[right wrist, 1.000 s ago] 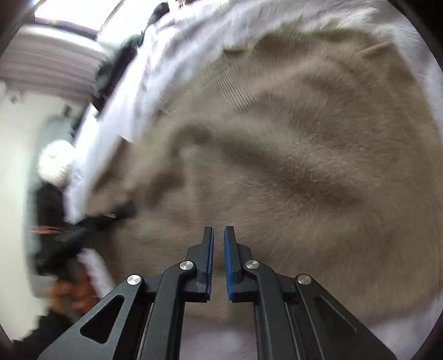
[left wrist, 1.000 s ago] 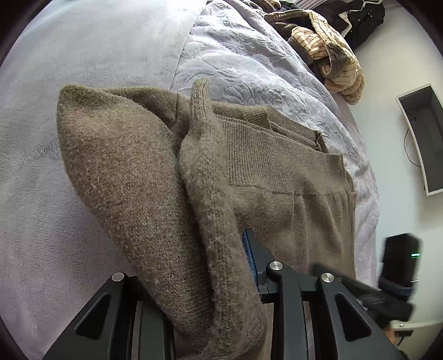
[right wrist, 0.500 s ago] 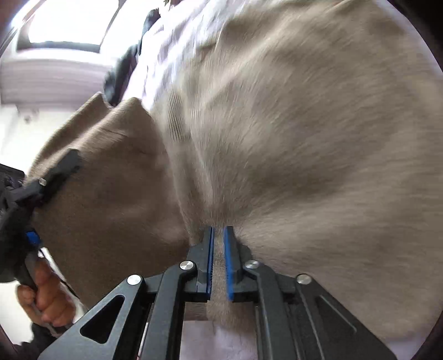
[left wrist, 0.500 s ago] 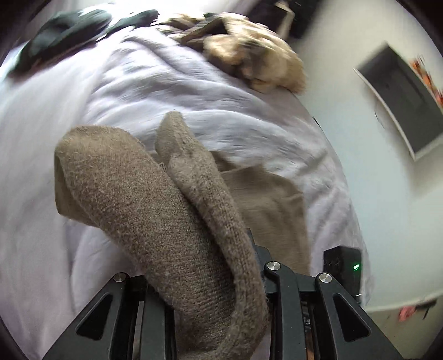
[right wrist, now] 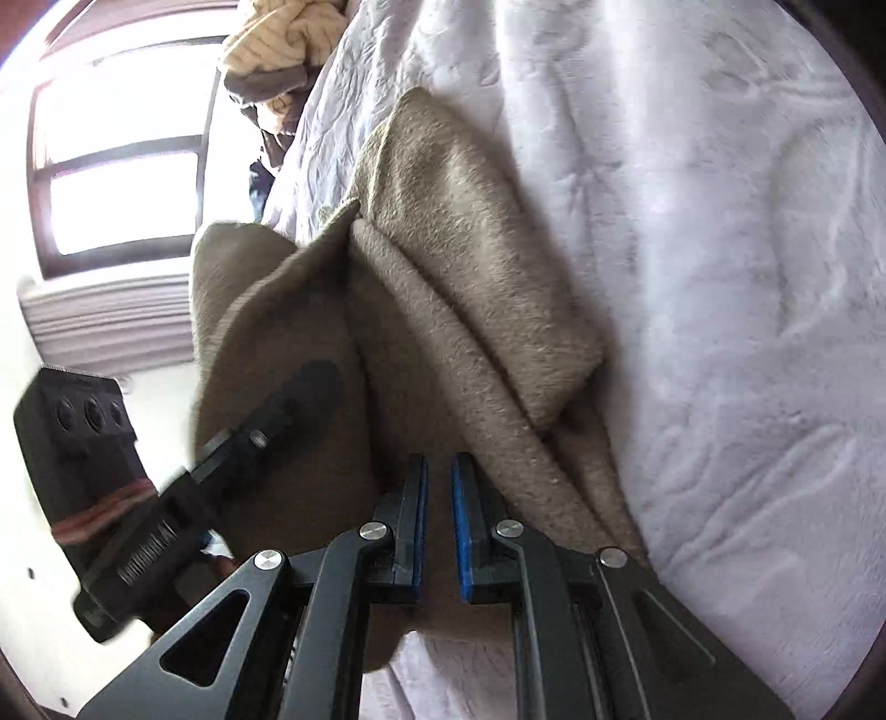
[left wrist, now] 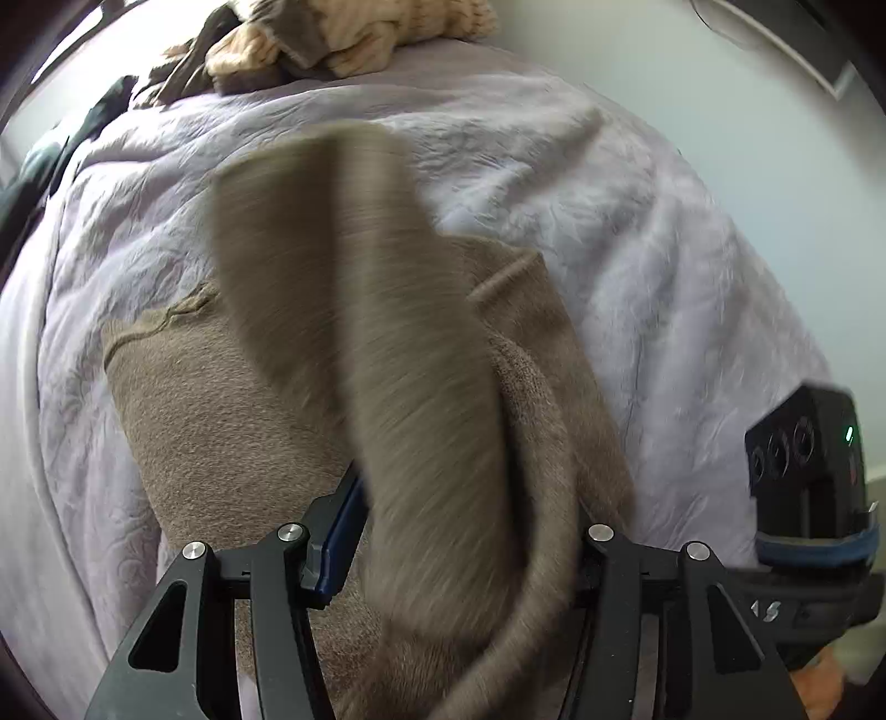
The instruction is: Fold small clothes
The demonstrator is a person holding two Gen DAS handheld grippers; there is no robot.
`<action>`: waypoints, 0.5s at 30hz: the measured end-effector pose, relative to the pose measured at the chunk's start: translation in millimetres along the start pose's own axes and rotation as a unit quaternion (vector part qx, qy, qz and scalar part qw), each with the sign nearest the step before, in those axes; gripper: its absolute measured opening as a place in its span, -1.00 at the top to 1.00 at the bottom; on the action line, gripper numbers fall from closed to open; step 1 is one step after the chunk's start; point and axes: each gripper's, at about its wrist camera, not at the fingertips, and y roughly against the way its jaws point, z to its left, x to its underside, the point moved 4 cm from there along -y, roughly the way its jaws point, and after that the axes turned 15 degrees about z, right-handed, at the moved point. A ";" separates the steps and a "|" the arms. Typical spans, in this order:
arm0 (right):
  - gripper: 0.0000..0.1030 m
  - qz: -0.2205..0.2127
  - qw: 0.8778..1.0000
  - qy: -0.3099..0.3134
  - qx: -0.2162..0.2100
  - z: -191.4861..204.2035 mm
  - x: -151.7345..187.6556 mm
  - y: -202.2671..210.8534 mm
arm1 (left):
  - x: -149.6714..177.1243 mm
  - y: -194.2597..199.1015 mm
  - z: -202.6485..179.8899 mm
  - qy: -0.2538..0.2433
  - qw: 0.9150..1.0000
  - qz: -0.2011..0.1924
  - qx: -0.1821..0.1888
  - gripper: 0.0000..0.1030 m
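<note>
A brown knit sweater [left wrist: 232, 421] lies partly folded on a pale lilac bedspread [left wrist: 637, 221]. In the left wrist view, my left gripper [left wrist: 459, 531] has its jaws wide apart, and a blurred flap of the sweater [left wrist: 387, 310] hangs between them and over the right finger. In the right wrist view, my right gripper [right wrist: 438, 509] has its jaws close together on a fold of the sweater [right wrist: 465, 232], lifted off the bed. The left gripper [right wrist: 266, 437] shows there, against the cloth at the left.
A heap of cream and brown clothes [left wrist: 354, 33] lies at the far end of the bed, with dark garments [left wrist: 66, 144] beside it. A window [right wrist: 122, 160] is at the left in the right wrist view. A white wall [left wrist: 747, 138] borders the bed.
The sweater has been lifted and swung over itself, and both grippers have moved with it. My left gripper's jaws have spread apart around the cloth. The right gripper went from empty above the sweater to gripping a fold.
</note>
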 end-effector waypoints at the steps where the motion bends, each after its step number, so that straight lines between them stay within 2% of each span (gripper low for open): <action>1: 0.78 0.000 1.000 0.001 -0.004 -1.8 0.2 0.6 | -0.4 0.3 -3.2 -0.005 1.000 0.002 -0.003 -0.12; 2: 0.78 0.000 1.000 0.001 -0.007 -4.4 0.8 0.3 | 0.2 1.1 -6.3 -0.008 1.000 0.000 -0.002 -0.38; 4: 0.78 -0.003 1.000 -0.006 -0.020 -7.8 0.7 1.8 | 0.8 10.4 -9.0 -0.003 1.000 -0.021 -0.002 -0.66; 8: 0.77 -0.020 0.997 -0.026 -0.066 -18.3 4.6 17.5 | 3.7 32.5 -3.4 0.011 0.998 -0.060 -0.009 -0.66; 10: 0.74 -0.032 0.993 -0.042 -0.110 -26.2 7.3 19.9 | 5.9 41.3 2.6 0.020 0.997 -0.071 -0.033 -0.66; 12: 0.34 -0.041 0.987 -0.059 -0.145 -31.4 10.1 24.3 | 13.0 50.4 11.4 0.032 0.994 -0.085 -0.061 -0.66; 13: -0.12 -0.048 0.982 -0.068 -0.169 -36.0 12.0 27.8 | 16.3 53.0 16.4 0.039 0.993 -0.089 -0.064 -0.66; 14: -0.28 -0.052 0.979 -0.068 -0.186 -36.7 12.2 29.8 | 18.3 54.7 22.4 0.048 0.993 -0.089 -0.057 -0.66; 15: -0.28 -0.053 0.975 -0.066 -0.204 -36.1 12.2 31.2 | 19.7 53.3 28.1 0.057 0.994 -0.084 -0.048 -0.66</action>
